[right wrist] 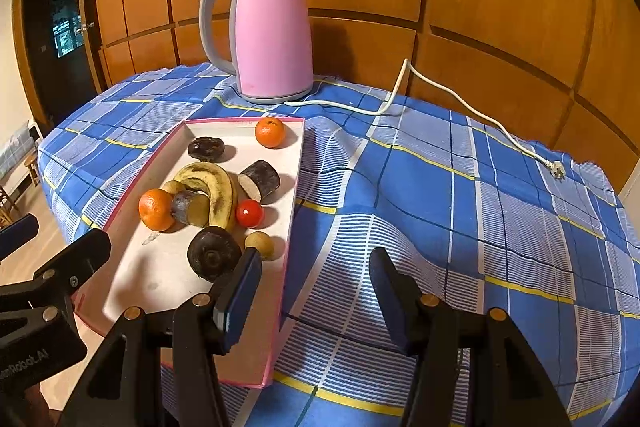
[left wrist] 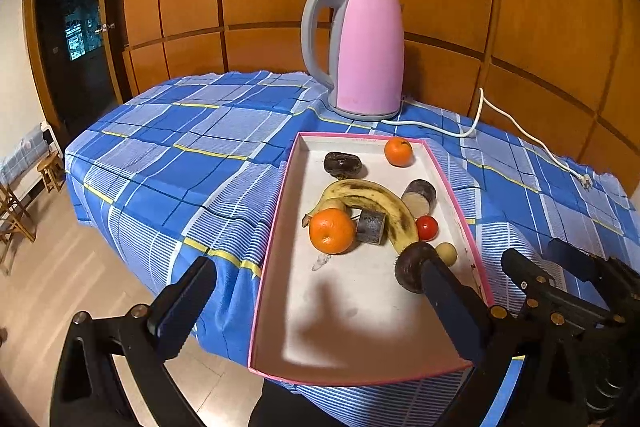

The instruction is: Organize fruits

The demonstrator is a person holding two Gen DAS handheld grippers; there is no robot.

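A white tray with a pink rim (left wrist: pixel 280 227) (right wrist: pixel 294 203) lies on the blue checked cloth. It holds a spotted banana (left wrist: pixel 372 203) (right wrist: pixel 216 183), a big orange (left wrist: pixel 332 231) (right wrist: pixel 154 209), a small orange (left wrist: pixel 398 151) (right wrist: pixel 270 132), a cherry tomato (left wrist: pixel 427 227) (right wrist: pixel 249 213), a tan round fruit (right wrist: pixel 260 245) and several dark fruits and cut pieces (left wrist: pixel 410 267) (right wrist: pixel 212 253). My left gripper (left wrist: pixel 316 291) stands open astride the tray's left wall. My right gripper (right wrist: pixel 316 287) is open astride the right wall, its left finger beside the near dark fruit. Neither holds anything.
A pink kettle (left wrist: pixel 368 55) (right wrist: pixel 272 39) stands behind the tray, its white cord (right wrist: pixel 460 103) trailing right across the cloth to a loose plug. The tray's near end overhangs the table's front edge. Wooden panels back the table; floor and stools (left wrist: pixel 50 171) lie left.
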